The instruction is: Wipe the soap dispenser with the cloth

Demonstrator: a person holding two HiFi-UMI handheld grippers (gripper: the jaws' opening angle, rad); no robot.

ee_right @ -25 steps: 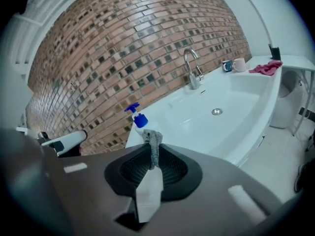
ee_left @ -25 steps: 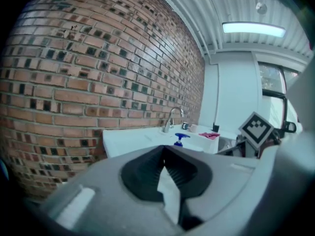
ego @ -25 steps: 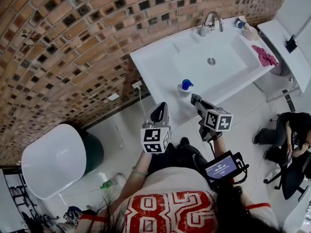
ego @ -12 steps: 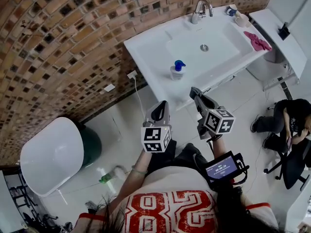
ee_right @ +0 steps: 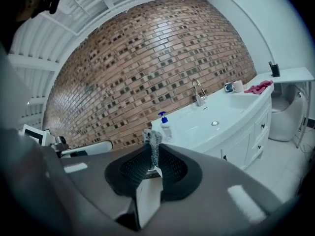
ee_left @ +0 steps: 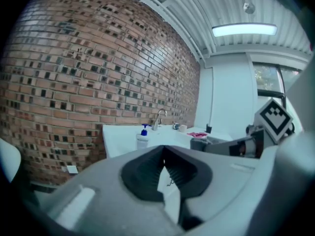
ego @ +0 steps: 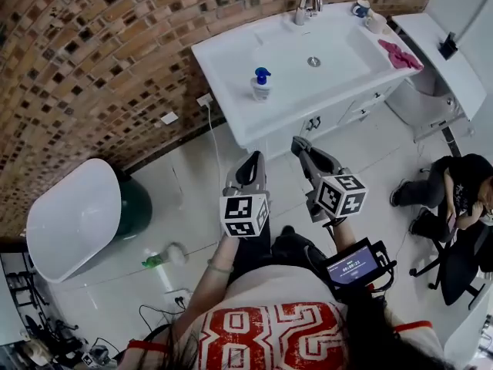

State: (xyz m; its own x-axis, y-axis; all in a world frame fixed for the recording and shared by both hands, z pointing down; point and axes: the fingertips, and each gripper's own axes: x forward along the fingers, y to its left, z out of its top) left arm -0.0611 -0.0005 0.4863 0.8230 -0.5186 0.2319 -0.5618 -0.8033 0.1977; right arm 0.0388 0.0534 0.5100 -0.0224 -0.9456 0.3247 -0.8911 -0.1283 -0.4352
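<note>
Head view: backed away from dispenser [ego: 261, 85], clamping cloth [ee_right: 151, 144] in right fingers [ee_right: 173, 170], left fingers [ee_left: 143, 173] together, wiping not begun.

Both tongs are held out in front of the chest, side by side and apart, tips pointing to the far side. The left tongs [ego: 248, 166] aim straight ahead with the marker cube nearest the body, and the right tongs [ego: 300, 148] angle slightly toward the far left. Left jaws are closed tip to tip with nothing between them; right jaws are pinched on a strip of grey cloth [ee_right: 151, 144] that sticks up past the tips. Left forearm [ego: 208, 287] is bare and stretched forward behind its tongs; right arm is mostly hidden behind its tongs.
</note>
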